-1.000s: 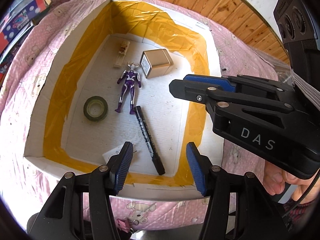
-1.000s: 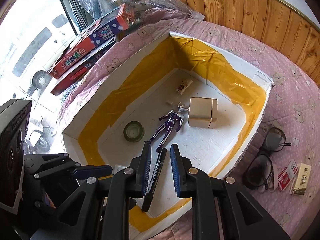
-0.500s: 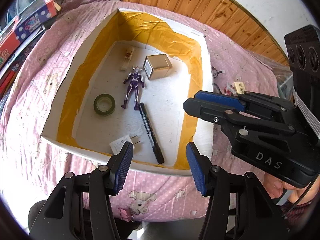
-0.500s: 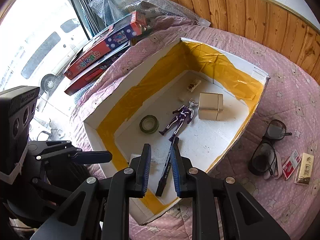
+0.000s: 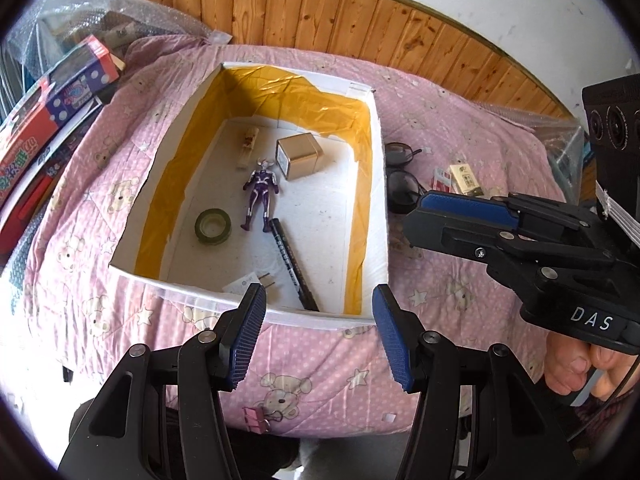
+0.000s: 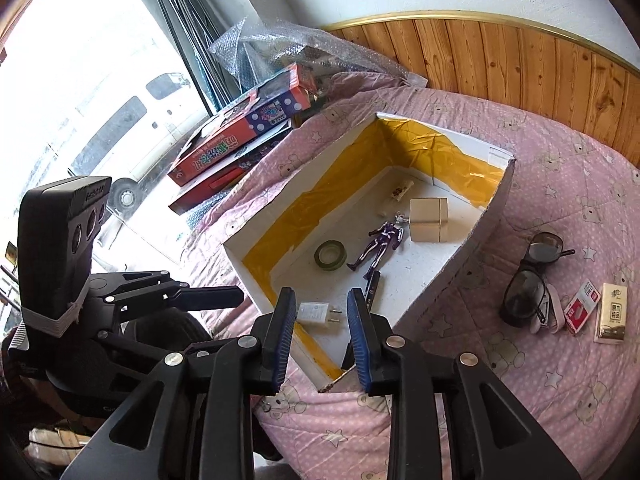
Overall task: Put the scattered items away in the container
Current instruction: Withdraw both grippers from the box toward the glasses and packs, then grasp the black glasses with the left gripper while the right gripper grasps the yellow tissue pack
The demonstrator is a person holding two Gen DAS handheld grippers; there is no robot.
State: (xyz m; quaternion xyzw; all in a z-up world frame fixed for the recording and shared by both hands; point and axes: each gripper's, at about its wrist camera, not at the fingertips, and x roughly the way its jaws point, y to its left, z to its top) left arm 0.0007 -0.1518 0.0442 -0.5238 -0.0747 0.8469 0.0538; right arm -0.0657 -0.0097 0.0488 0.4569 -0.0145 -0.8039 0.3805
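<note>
With both grippers empty, the left gripper point(image 5: 318, 330) wide and the right gripper point(image 6: 320, 334) opening, the thin-framed glasses point(image 6: 530, 280) outside the box point(image 6: 460, 256) risk slipping or bending if pinched.

"DAS" in white on the black right gripper point(image 5: 416, 216), other printing too small to read

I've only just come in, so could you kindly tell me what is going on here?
A person holding two-finger tongs in each hand is tidying items into a white cardboard box lined with yellow tape on a pink bedspread. A black marker pen already lies inside. The right tongs are opening with nothing between them; the left tongs are open and empty. Dark-framed glasses remain outside the box.
</note>
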